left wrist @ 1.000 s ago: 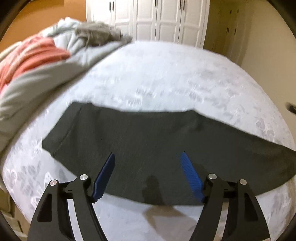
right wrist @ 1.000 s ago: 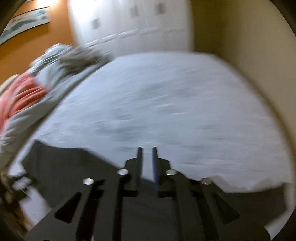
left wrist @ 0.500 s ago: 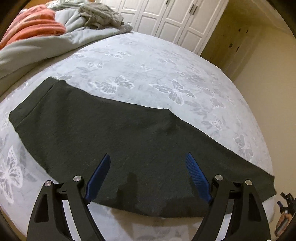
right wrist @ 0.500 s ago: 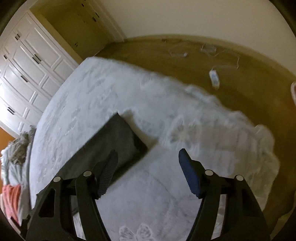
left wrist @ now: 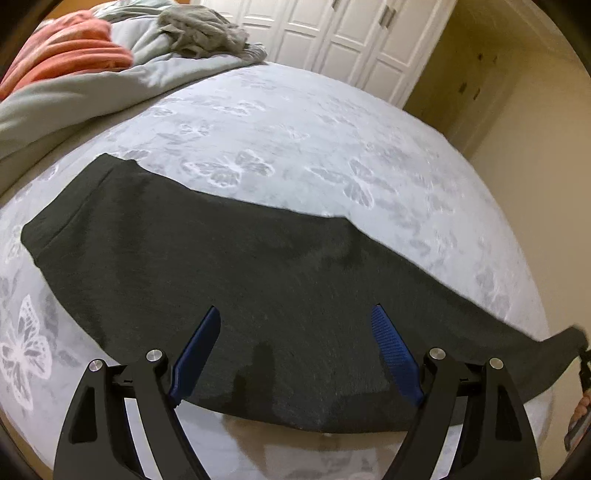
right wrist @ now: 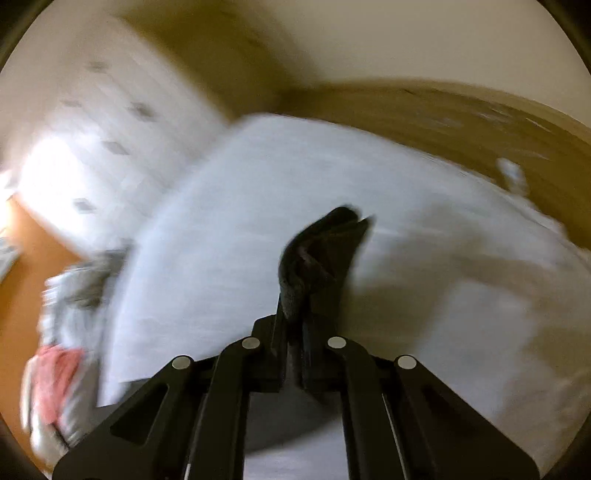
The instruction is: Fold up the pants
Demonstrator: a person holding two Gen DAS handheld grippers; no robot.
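Dark grey pants (left wrist: 229, 280) lie flat across the bed, waistband at the left, leg end at the far right. My left gripper (left wrist: 299, 328) hovers open over the near edge of the pants, blue pads (left wrist: 391, 350) wide apart with nothing between them. In the right wrist view, which is blurred, my right gripper (right wrist: 295, 317) is shut on the leg end of the pants (right wrist: 321, 251), and the cloth sticks up lifted out of the jaws. At the right edge of the left wrist view the leg end (left wrist: 569, 343) rises off the bed.
The bed (left wrist: 314, 140) has a pale butterfly-print cover. A grey duvet (left wrist: 74, 99), an orange blanket (left wrist: 70, 55) and a grey garment (left wrist: 199, 33) are heaped at the far left. White wardrobe doors (left wrist: 347, 37) stand behind. Bare floor (right wrist: 461, 122) lies past the bed's end.
My right gripper has shut on the leg end of the pants and raised it. The left gripper's view has rolled a little and sunk slightly; it stays open.
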